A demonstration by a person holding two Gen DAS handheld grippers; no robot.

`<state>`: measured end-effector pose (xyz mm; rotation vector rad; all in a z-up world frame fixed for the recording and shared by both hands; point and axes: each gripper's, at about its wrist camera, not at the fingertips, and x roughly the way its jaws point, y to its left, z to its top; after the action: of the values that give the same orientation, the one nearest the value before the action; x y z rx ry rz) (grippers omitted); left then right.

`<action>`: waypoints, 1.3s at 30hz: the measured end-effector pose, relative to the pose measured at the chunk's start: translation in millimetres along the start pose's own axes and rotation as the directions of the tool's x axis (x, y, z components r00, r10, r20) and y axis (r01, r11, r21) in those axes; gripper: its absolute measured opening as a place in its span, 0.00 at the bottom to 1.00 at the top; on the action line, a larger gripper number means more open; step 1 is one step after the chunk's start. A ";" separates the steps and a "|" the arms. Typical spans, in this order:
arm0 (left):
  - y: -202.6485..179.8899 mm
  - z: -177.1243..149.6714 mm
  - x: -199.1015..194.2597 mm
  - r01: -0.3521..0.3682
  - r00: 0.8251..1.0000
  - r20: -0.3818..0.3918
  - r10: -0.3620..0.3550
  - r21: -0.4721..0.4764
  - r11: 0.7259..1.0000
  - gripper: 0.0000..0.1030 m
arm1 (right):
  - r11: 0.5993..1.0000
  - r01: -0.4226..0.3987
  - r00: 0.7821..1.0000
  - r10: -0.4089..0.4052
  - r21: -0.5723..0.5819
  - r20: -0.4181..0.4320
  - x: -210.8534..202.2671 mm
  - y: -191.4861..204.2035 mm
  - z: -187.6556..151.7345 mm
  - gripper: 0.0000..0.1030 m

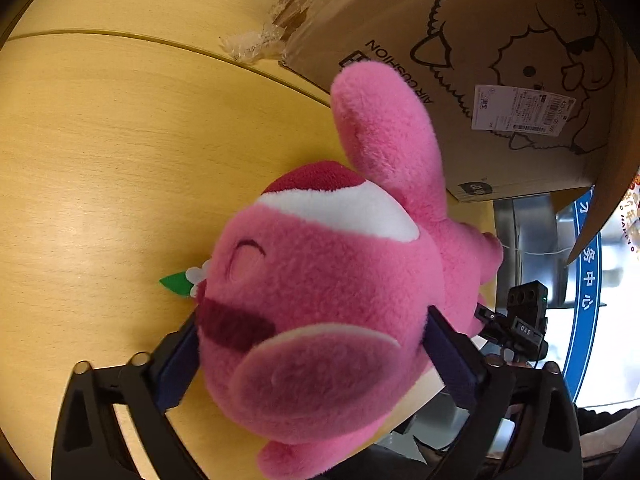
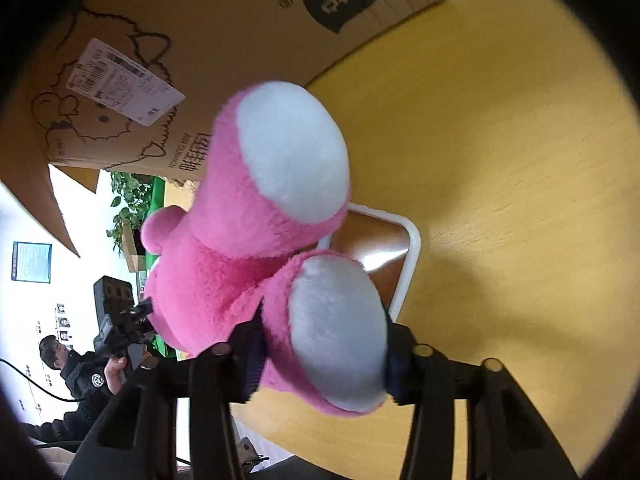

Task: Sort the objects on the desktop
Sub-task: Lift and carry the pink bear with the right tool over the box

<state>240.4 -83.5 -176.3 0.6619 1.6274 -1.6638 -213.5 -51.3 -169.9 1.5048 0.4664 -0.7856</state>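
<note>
A pink plush bear point(image 1: 320, 288) fills both views, held over the yellow wooden table point(image 1: 100, 152). My left gripper point(image 1: 312, 344) is shut on the bear's head, one blue pad on each side. My right gripper point(image 2: 324, 352) is shut on one of the bear's feet point(image 2: 336, 328), which has a white sole; the other foot point(image 2: 292, 148) sticks up above it. The right gripper also shows in the left wrist view point(image 1: 520, 328), and the left gripper in the right wrist view point(image 2: 120, 320).
A large cardboard box point(image 1: 500, 60) with a drawn sheep and a white label stands on the table behind the bear; it also shows in the right wrist view point(image 2: 160, 40). A brown tray with a white rim point(image 2: 412, 248) lies under the bear. A person sits beyond the table edge.
</note>
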 end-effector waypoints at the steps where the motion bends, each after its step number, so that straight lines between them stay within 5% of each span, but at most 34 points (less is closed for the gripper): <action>1: -5.3 -1.1 1.0 0.000 1.000 0.000 0.000 0.008 1.000 0.85 | 1.000 -0.005 1.000 0.005 0.003 -0.003 -4.9 0.5 -3.2 0.38; 5: -19.9 -18.1 -6.1 -0.012 1.000 -0.004 0.012 0.015 1.000 0.75 | 1.000 -0.008 0.999 0.007 -0.026 -0.043 -23.6 4.9 -23.7 0.33; 14: -83.3 -86.9 -55.7 -0.094 0.995 0.040 0.091 0.063 0.994 0.70 | 0.994 -0.045 0.998 0.040 -0.102 -0.057 -73.8 30.1 -77.2 0.30; 23: -193.9 -132.9 -137.6 -0.100 0.974 0.219 0.059 0.183 0.978 0.70 | 0.931 -0.121 0.979 0.169 -0.345 0.114 -202.3 97.1 -87.8 0.30; 31: -287.5 -120.9 -214.3 -0.073 0.900 0.429 -0.077 0.323 0.943 0.70 | 0.812 -0.120 0.900 0.332 -0.571 0.282 -293.8 176.9 -65.3 0.30; 36: -329.2 -65.9 -252.5 -0.120 0.836 0.530 -0.141 0.427 0.896 0.70 | 0.735 -0.015 0.849 0.367 -0.678 0.379 -303.3 233.3 7.2 0.30; 39: -348.8 -9.8 -266.2 -0.156 0.812 0.563 -0.152 0.461 0.873 0.70 | 0.742 0.020 0.826 0.365 -0.670 0.430 -303.4 256.2 70.7 0.30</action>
<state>133.4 -53.0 248.3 0.3141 0.7583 -2.0418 -252.2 -96.2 229.1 0.6040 0.1236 -0.7442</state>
